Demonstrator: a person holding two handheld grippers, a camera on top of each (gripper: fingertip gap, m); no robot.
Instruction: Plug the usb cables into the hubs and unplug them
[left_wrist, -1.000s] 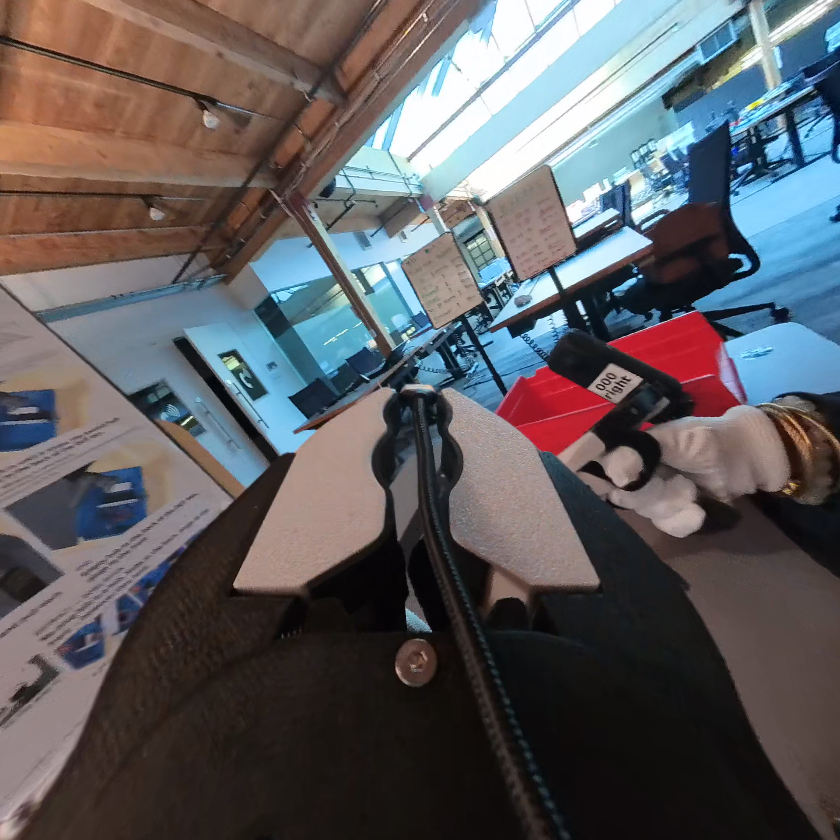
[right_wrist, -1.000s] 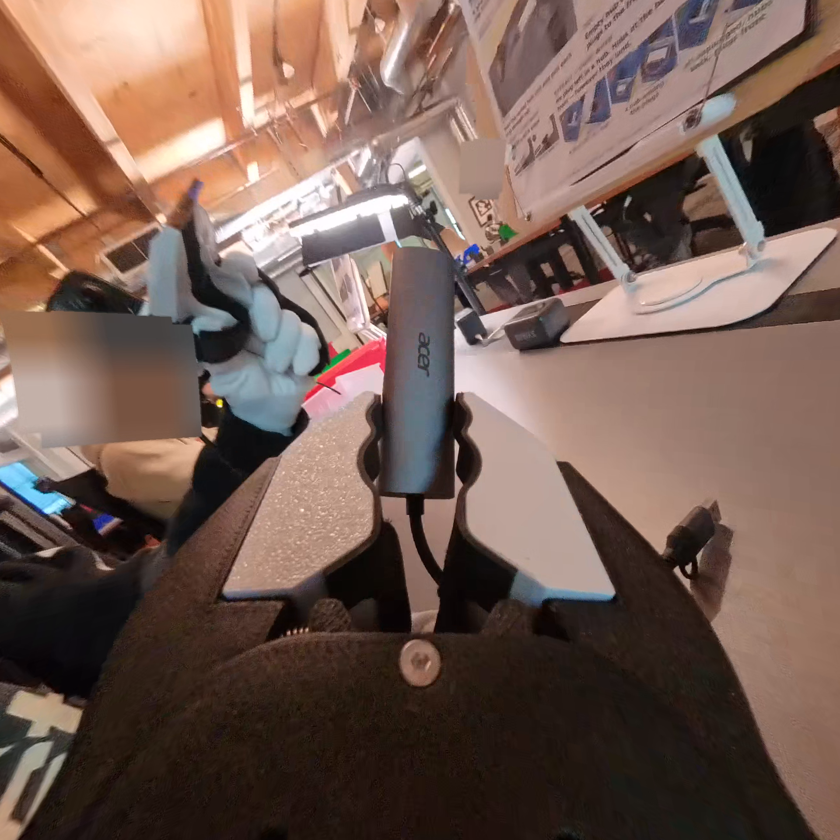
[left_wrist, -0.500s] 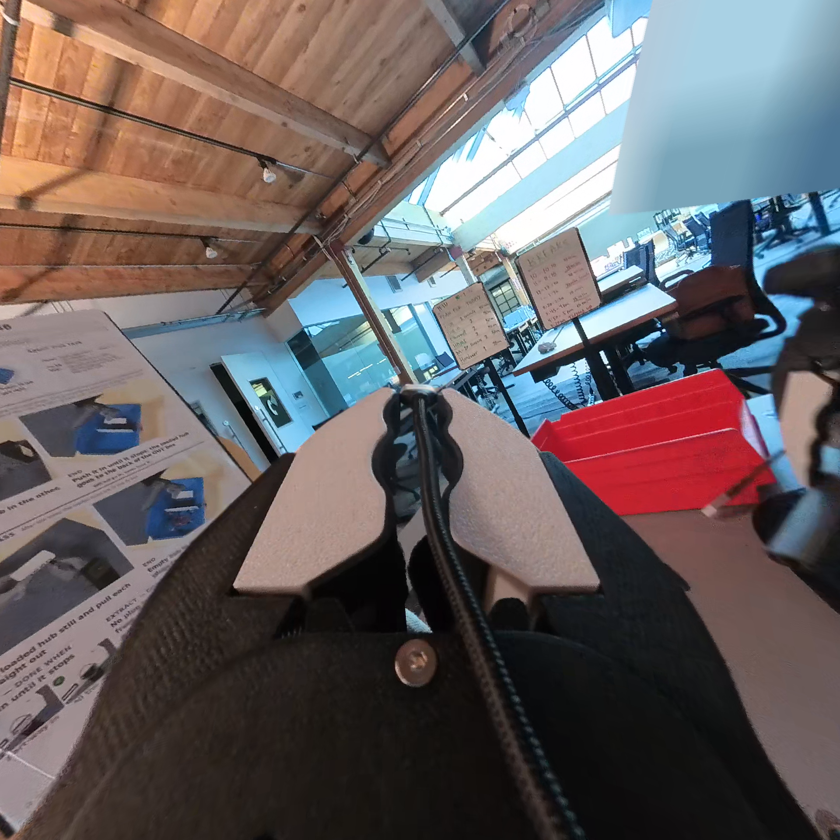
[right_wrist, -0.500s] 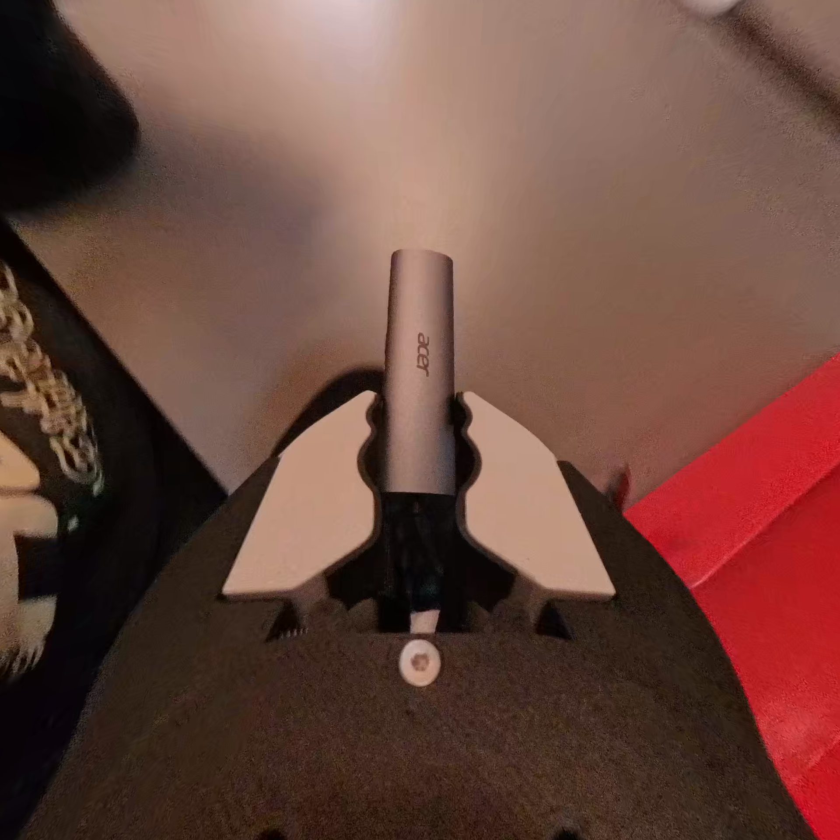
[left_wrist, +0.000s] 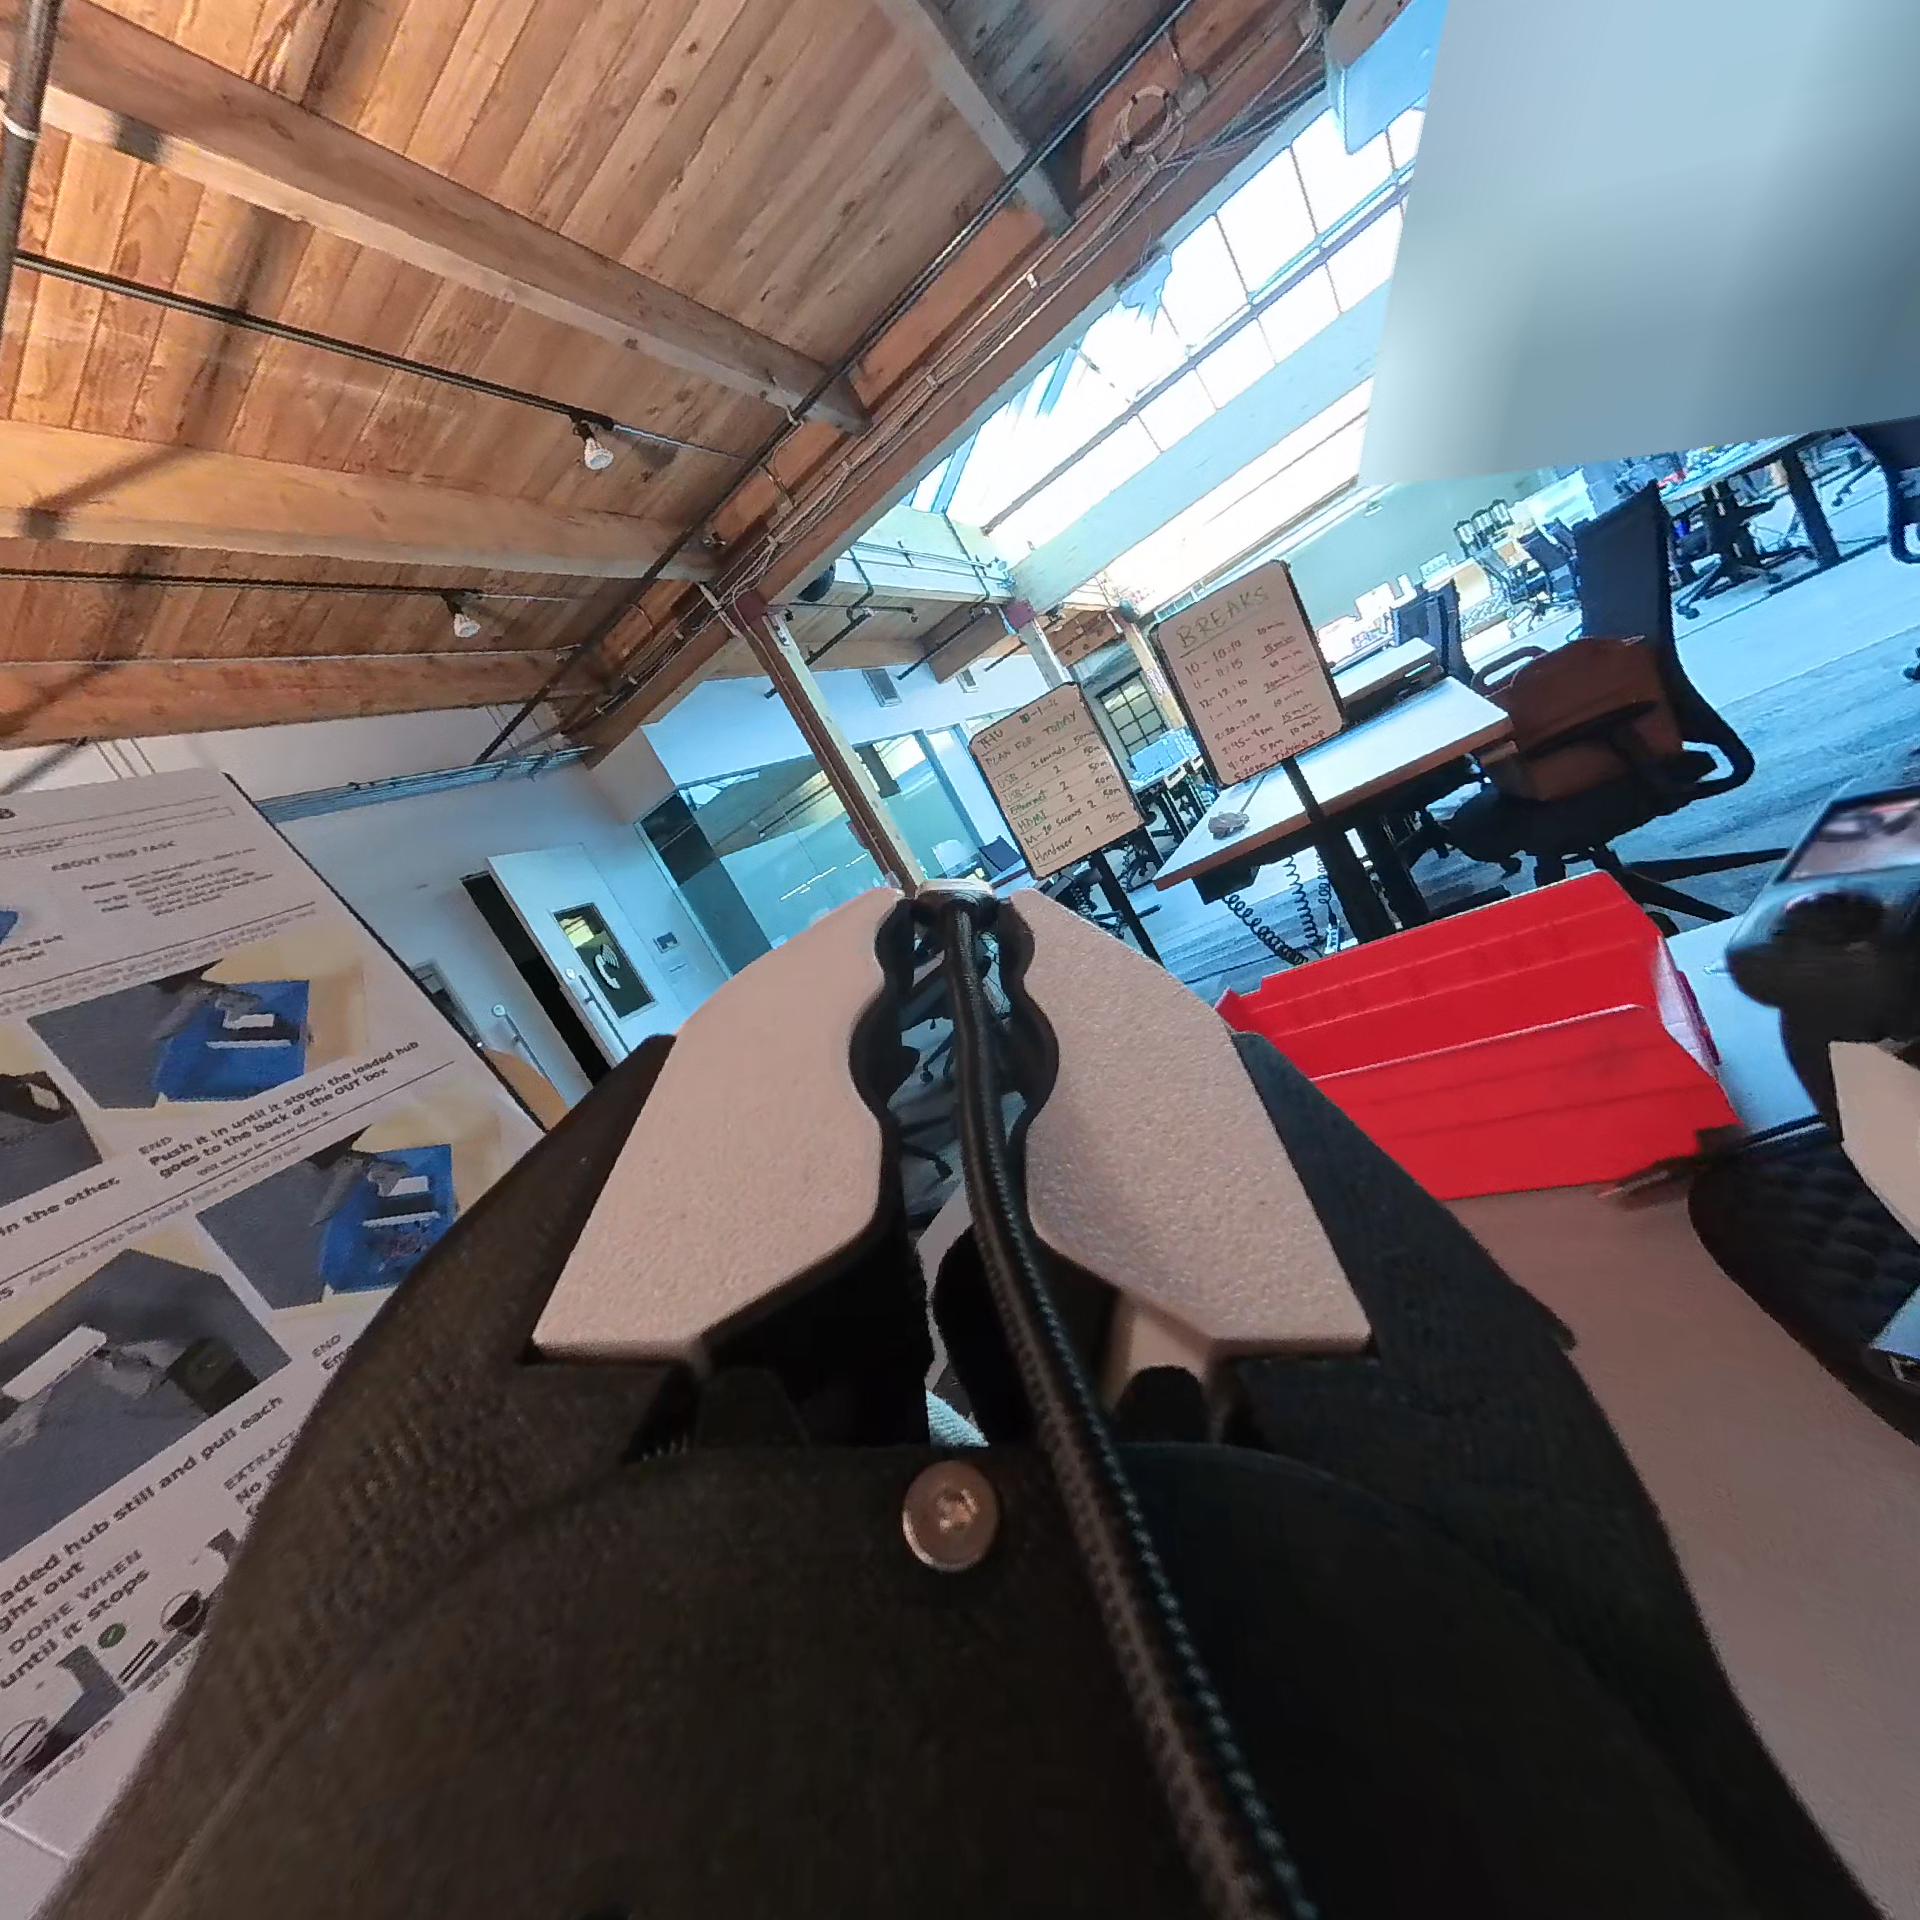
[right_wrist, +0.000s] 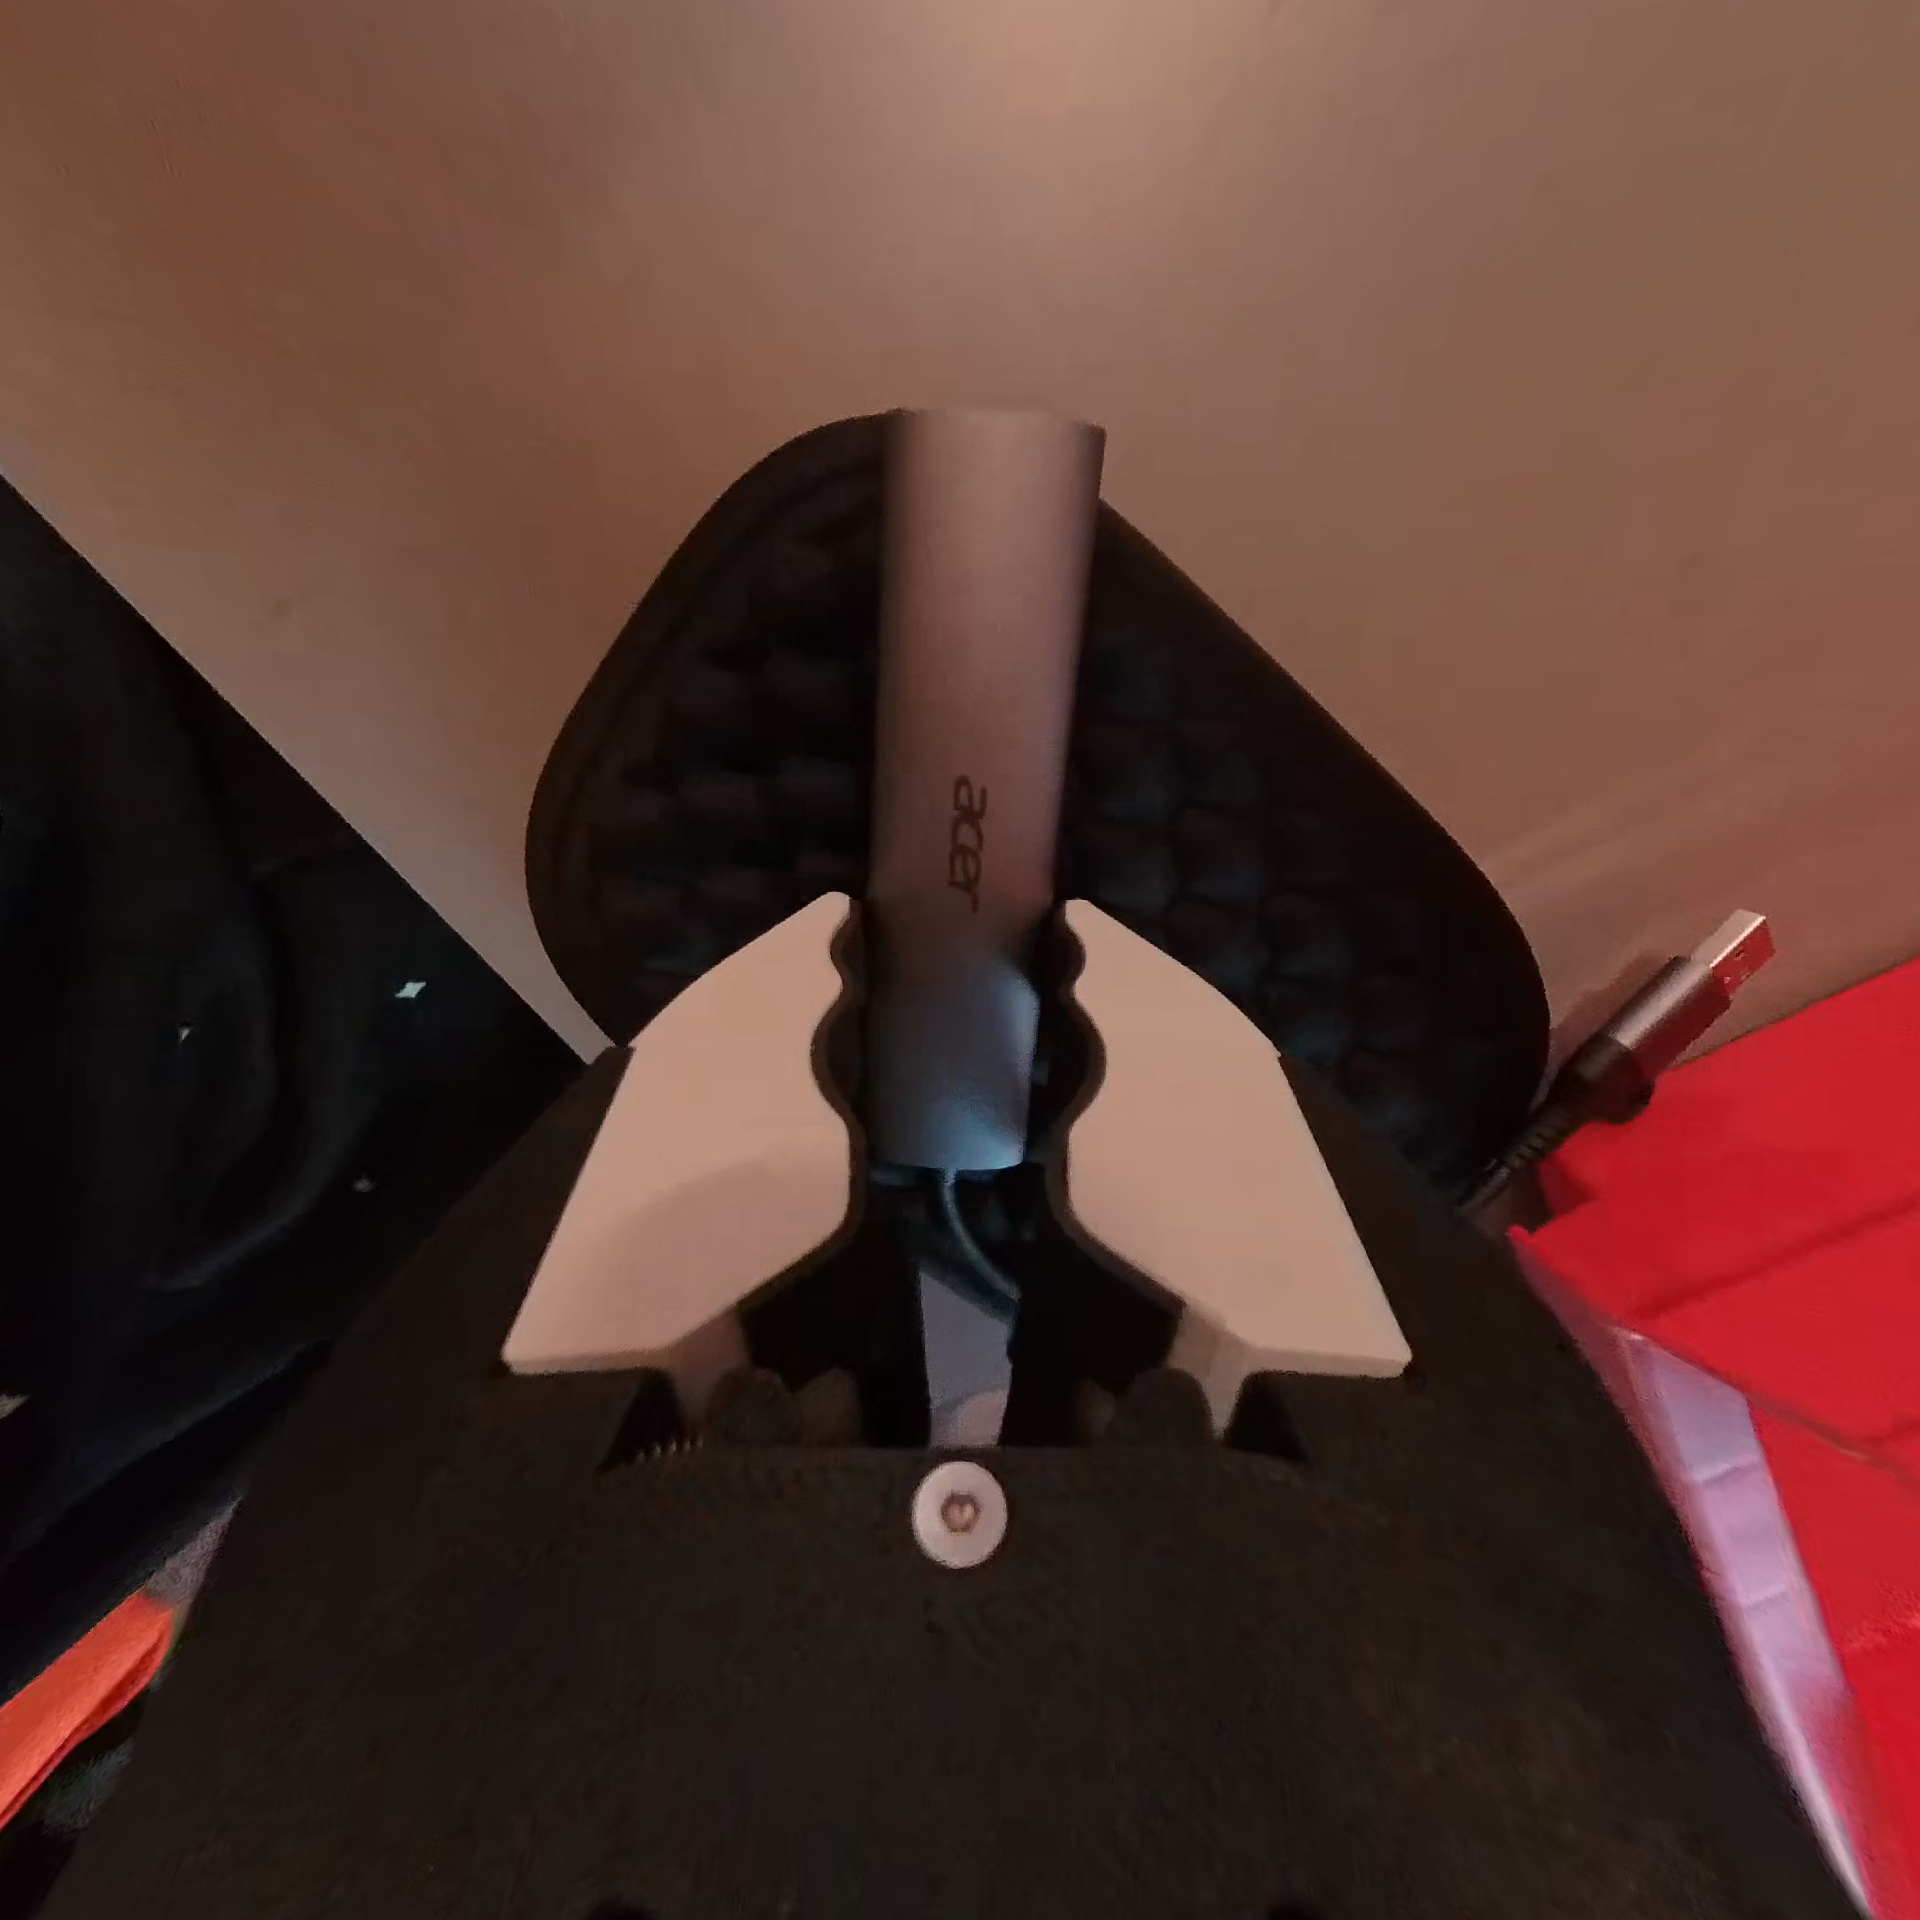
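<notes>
We see the pale grey tabletop (right_wrist: 1351, 312) filling the right wrist view, and above it the right gripper (right_wrist: 957, 925) pinches a slim grey metal USB hub (right_wrist: 982, 707) near its cabled end, the hub pointing down at the table over a black honeycomb-textured part. To the hub's right lie a red plastic bin (right_wrist: 1766, 1195) and a grey braided cable's USB plug (right_wrist: 1704, 987) (its metal tip bare). The left gripper (left_wrist: 958, 914) is pressed together on a thin black braided cable (left_wrist: 1049, 1403), with the red bin (left_wrist: 1455, 1049) to its right.
</notes>
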